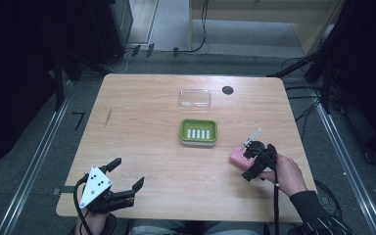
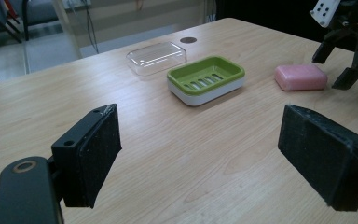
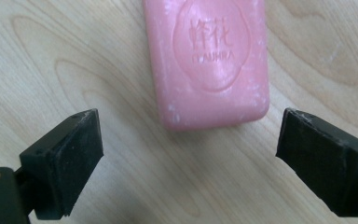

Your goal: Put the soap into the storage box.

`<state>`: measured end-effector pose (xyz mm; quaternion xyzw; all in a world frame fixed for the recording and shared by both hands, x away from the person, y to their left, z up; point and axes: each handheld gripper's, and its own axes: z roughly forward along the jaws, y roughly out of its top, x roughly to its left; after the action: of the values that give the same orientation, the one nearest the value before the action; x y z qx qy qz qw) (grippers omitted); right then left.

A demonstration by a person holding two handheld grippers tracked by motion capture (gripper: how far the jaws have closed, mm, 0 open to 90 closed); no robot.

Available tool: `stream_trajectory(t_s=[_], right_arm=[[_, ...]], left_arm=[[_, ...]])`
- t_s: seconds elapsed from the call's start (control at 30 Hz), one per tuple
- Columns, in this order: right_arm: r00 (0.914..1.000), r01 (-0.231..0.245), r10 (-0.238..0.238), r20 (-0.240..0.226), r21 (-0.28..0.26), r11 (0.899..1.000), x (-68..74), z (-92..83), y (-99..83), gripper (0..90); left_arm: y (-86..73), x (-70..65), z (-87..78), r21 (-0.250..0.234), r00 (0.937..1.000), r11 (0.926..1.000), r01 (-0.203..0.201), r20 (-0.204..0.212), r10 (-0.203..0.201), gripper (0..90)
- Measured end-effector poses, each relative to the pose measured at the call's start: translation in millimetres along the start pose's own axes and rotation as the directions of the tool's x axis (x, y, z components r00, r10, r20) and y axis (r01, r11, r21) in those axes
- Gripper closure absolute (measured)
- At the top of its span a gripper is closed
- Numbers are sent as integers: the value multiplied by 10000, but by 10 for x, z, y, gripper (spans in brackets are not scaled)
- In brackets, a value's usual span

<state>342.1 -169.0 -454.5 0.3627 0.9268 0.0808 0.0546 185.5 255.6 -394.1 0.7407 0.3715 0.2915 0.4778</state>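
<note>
Right now my right gripper (image 1: pixel 251 161) hangs over the pink rectangular bar of soap (image 1: pixel 238 157), which lies flat on the pale wooden table (image 1: pixel 142 103) at about four o'clock from the green slotted soap dish with a white base (image 1: pixel 199 131). Looking along its jaws in the right gripper view, I see them spread wide, wider than the bar (image 3: pixel 209 60), holding nothing; the soap's near end sits between and just beyond the pads, its stamped face up. At twelve o'clock from the dish rests a clear plastic lid (image 1: pixel 195 97). My left gripper (image 1: pixel 128 176) sits near the table's seven o'clock corner, jaws wide apart and empty, pointing across the wood toward the dish (image 2: pixel 206 78).
</note>
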Motion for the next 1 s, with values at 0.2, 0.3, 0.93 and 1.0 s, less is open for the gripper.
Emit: stream_trajectory(t_s=[0.2,0.3,0.93,1.0], right_arm=[[9999,132,-132,3,125,9998,-6,24,83,76],[9998,177,-177,-18,129,9998,-8,27,116,76],[9972,713,-702,-243,466,9964,-78,79,342,76],[9966,794,-781,-259,515,9955,-83,88,367,76]], left_arm=[[0,1,1,13,10000,10000,8,-4,-8,139],[0,1,0,12,10000,10000,-1,-1,1,139],[-2,1,-2,7,10000,10000,-1,-8,1,139],[-1,1,-2,16,10000,10000,-7,-11,7,139]])
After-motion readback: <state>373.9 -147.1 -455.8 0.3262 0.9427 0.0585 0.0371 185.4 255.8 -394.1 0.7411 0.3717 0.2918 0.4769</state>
